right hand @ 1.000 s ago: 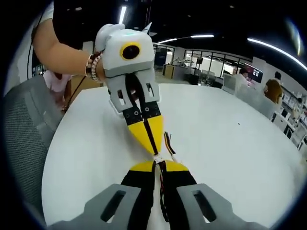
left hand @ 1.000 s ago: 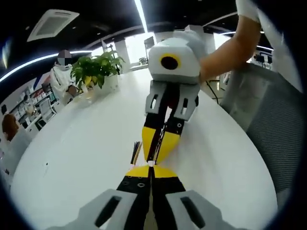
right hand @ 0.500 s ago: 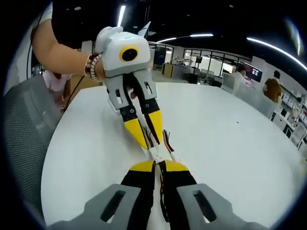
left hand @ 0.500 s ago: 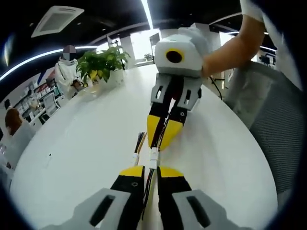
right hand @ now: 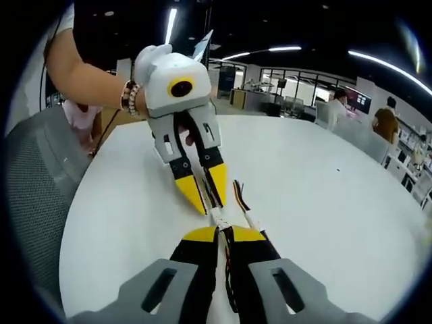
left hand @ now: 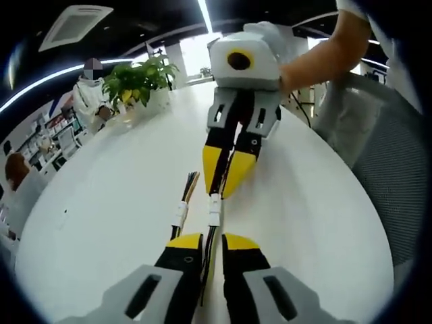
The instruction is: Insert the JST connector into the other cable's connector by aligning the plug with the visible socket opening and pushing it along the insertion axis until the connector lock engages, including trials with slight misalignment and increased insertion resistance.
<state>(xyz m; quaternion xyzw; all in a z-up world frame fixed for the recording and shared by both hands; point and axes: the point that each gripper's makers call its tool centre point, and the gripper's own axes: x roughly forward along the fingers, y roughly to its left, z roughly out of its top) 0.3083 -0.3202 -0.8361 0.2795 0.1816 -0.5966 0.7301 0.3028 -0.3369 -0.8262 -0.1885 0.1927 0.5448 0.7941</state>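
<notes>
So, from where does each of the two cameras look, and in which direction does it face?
Left gripper view: rides on the left gripper, looking along its yellow-tipped jaws across the white table at the right gripper; a forearm shows at upper right.
Right gripper view: rides on the right gripper, facing back at the left gripper; a wrist with a bracelet shows.
Shared: the two face each other over the white connector and wires.

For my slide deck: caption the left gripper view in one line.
Two yellow-tipped grippers, left gripper and right gripper, meet over a white connector on a white table.
</notes>
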